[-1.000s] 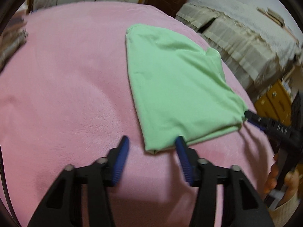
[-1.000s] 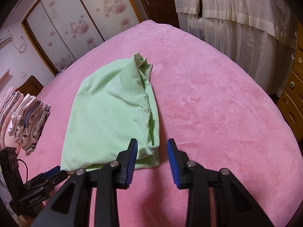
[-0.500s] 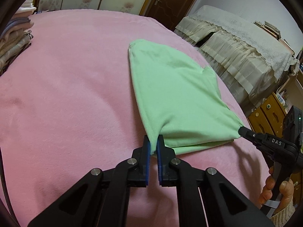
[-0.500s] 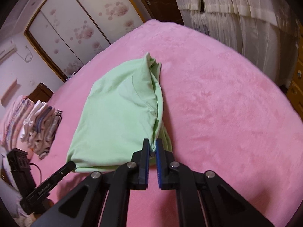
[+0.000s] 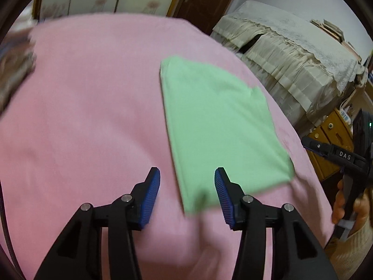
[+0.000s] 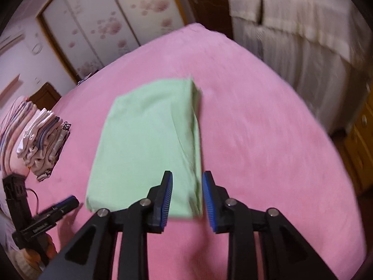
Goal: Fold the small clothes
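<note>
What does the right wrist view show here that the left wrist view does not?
Only the right wrist view gives a sharp look at the stack of folded clothes and the layered edge of the green garment. Only the left wrist view shows the hand holding the right gripper. Both show the garment lying flat on the pink blanket, with the left gripper and right gripper open.
</note>
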